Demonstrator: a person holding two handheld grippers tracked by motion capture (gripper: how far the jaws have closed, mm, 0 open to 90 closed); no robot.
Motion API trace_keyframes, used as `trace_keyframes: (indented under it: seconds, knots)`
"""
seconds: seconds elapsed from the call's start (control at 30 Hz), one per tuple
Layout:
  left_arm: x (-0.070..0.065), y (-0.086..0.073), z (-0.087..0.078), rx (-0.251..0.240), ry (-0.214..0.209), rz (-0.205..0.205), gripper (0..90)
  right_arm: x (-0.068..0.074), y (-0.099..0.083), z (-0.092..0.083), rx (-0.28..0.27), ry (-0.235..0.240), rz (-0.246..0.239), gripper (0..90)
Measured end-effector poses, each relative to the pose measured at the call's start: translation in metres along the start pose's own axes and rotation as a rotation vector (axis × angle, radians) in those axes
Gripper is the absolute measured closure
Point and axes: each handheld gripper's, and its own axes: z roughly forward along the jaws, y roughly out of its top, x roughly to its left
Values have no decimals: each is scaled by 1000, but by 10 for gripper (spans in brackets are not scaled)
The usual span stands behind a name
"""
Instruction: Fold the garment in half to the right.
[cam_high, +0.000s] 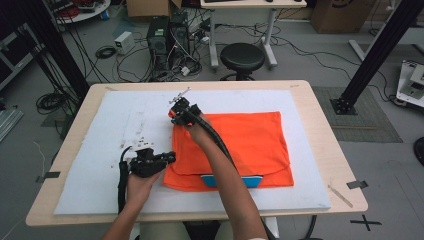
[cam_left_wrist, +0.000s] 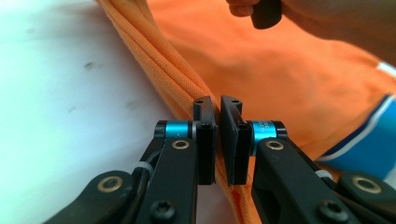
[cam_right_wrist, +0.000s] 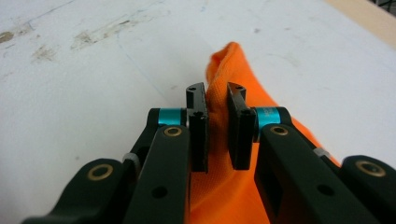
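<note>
High view: one orange shirt (cam_high: 240, 145) lies folded flat on one white mat (cam_high: 100, 165) that covers most of the wooden counter (cam_high: 320, 125). One blue-and-white strip of the garment (cam_high: 220, 181) shows at the near edge of the shirt. Two claws are at work, one in each hand.

The left claw (cam_high: 169, 158) sits at the near left corner of the shirt. In the left gripper view its jaws stand almost together, pinching the folded orange edge (cam_left_wrist: 187, 84) between the pads.

The right claw (cam_high: 176, 116) is at the far left corner of the shirt, the forearm reaching across the cloth. In the right gripper view its jaws are closed on a raised ridge of orange fabric (cam_right_wrist: 219, 88), which stands up from the mat between the two pads; the cloth fills the narrow gap.

Both held corners lie along the shirt's left edge, well apart from each other.
</note>
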Motion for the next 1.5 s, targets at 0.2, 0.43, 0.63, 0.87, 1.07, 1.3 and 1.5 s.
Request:
trace_keyframes:
  seconds: [0.2, 0.43, 0.63, 0.87, 1.07, 1.3, 1.5]
  knots:
    - [-24, 24, 16, -15, -76, 24, 845, -20, -11, -26, -18, -29, 25, 816]
    - [-54, 49, 40, 6, -138, 62, 845, -50, -29, -62, -57, -66, 80, 816]
    - [-81, 65, 64, 33, -162, 104, 845, -76, -49, -89, -78, -98, 124, 815]
    - [-105, 76, 89, 61, -192, 123, 845, -98, -70, -110, -76, -136, 155, 816]
    - [-122, 86, 108, 85, -220, 129, 845, -116, -85, -126, -81, -164, 181, 815]
    - [-144, 93, 136, 131, -242, 143, 844, -135, -104, -143, -107, -188, 221, 814]
    - [-161, 95, 154, 150, -256, 151, 844, -148, -123, -153, -112, -210, 253, 814]
